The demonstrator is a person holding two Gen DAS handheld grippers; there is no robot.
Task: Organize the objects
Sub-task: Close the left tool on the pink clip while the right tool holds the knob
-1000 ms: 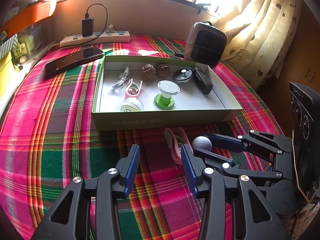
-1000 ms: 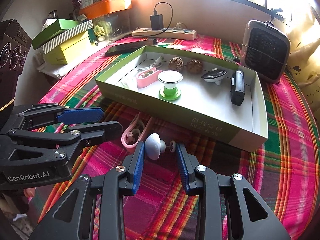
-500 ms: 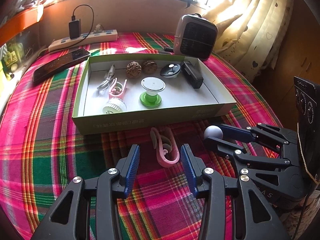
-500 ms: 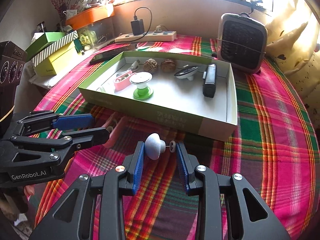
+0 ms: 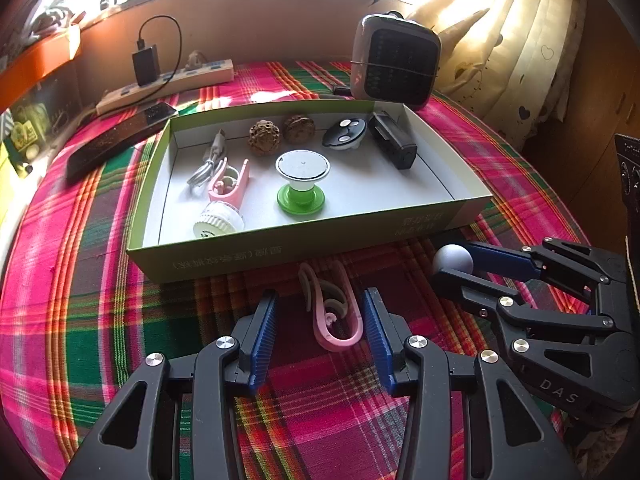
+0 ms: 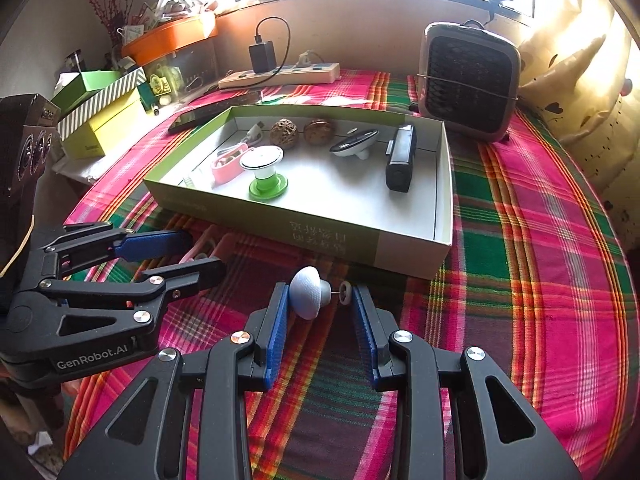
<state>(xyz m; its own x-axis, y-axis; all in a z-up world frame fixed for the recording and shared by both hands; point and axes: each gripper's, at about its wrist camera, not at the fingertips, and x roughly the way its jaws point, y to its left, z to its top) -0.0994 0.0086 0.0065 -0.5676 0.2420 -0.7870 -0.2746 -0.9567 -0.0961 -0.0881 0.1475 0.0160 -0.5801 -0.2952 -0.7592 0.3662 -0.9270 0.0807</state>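
Observation:
A green-walled white box (image 5: pixel 256 254) (image 6: pixel 442 184) on the plaid cloth holds several small items: a green-and-white spool (image 5: pixel 302 180), a pink clip, two walnuts, a cable, a black device. My right gripper (image 6: pixel 320 300) is shut on a small grey mushroom-shaped knob (image 6: pixel 307 296) (image 5: pixel 453 259), held just above the cloth in front of the box. My left gripper (image 5: pixel 318 320) is open around a pink clip (image 5: pixel 334 312) that lies on the cloth; the fingers stand apart from it.
A grey fan heater (image 5: pixel 394 64) stands behind the box. A power strip (image 5: pixel 168 86) and a black phone (image 5: pixel 116 140) lie at the back left. Green and yellow boxes (image 6: pixel 100 108) sit at the left edge. A curtain (image 5: pixel 500 40) hangs at the right.
My right gripper lifted the grey knob and moved right, away from the pink clip. My left gripper shifted so the pink clip now lies between its open fingers.

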